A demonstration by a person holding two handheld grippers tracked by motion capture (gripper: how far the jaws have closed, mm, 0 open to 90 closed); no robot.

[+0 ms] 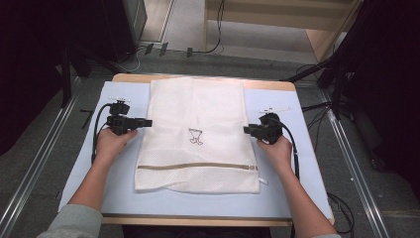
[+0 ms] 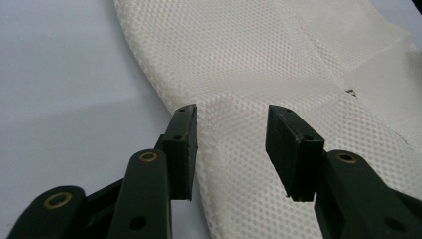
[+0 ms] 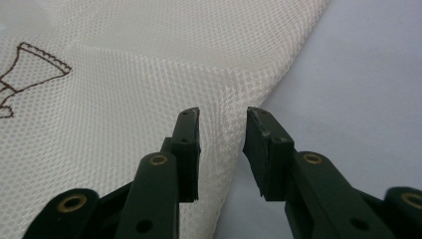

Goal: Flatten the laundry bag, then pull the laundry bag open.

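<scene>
A white mesh laundry bag (image 1: 198,134) lies flat on the light blue table mat (image 1: 297,163), with a brown zipper (image 1: 198,166) across its near end and a small brown printed mark (image 1: 195,136) at its middle. My left gripper (image 1: 147,122) is at the bag's left edge. In the left gripper view my left gripper (image 2: 231,124) stands open, the mesh (image 2: 239,59) lying between the jaws, untouched by the pads. My right gripper (image 1: 246,129) is at the bag's right edge. In the right gripper view my right gripper (image 3: 223,124) is open over the mesh edge (image 3: 149,74).
Small white pieces lie on the mat at the back left (image 1: 119,98) and back right (image 1: 275,109). The table's wooden edge (image 1: 198,221) runs along the front. Cables (image 1: 317,106) trail on the floor to the right, and metal rails (image 1: 354,163) flank the table.
</scene>
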